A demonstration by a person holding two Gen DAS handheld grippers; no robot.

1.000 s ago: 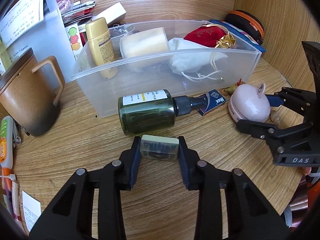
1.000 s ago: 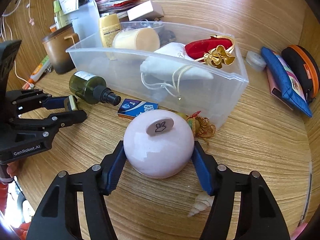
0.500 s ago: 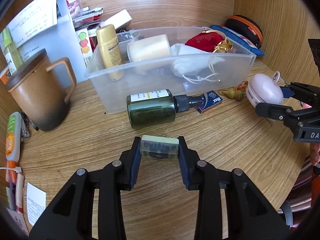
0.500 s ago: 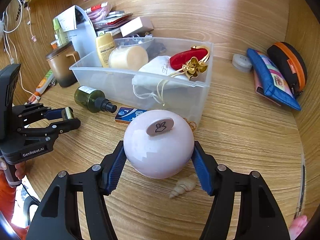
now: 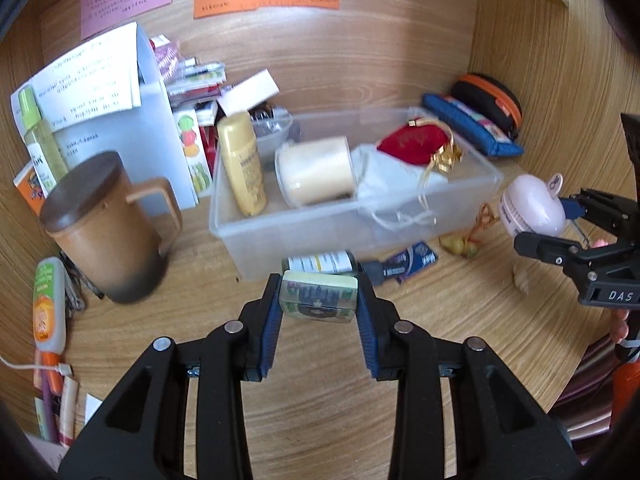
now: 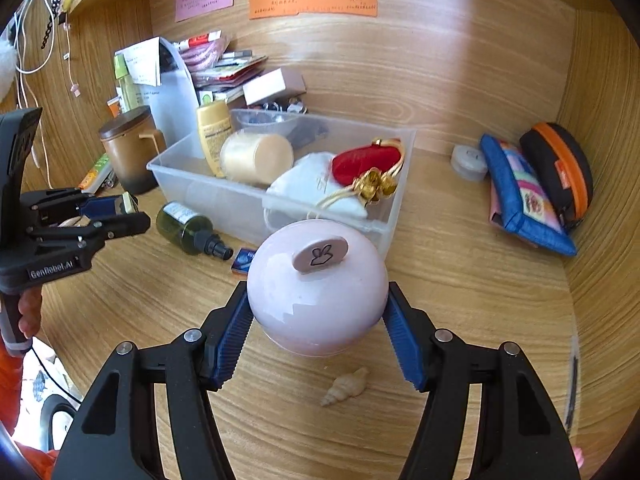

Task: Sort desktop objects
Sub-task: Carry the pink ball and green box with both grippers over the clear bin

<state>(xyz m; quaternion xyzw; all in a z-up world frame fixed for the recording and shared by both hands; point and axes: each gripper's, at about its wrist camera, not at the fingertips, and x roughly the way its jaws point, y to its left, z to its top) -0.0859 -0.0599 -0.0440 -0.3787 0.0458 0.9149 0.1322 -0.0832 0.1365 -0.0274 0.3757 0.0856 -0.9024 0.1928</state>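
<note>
While right hand-held gripper [image 6: 318, 316] pinches pink ball [image 6: 316, 284], left [image 5: 318, 312] pinches tin [image 5: 318, 298].

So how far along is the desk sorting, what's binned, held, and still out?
Done: the clear bin already holds a lotion bottle, cream jar, white pouch and red purse. In hand: left tongs grip a small tin; right tongs grip the pink ball-shaped case. Left: green bottle, blue box, seashell.

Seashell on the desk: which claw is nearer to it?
Right. The right claw, shut on the pink ball, hangs just above the seashell; the left claw, holding a small tin, is far off to its left.
</note>
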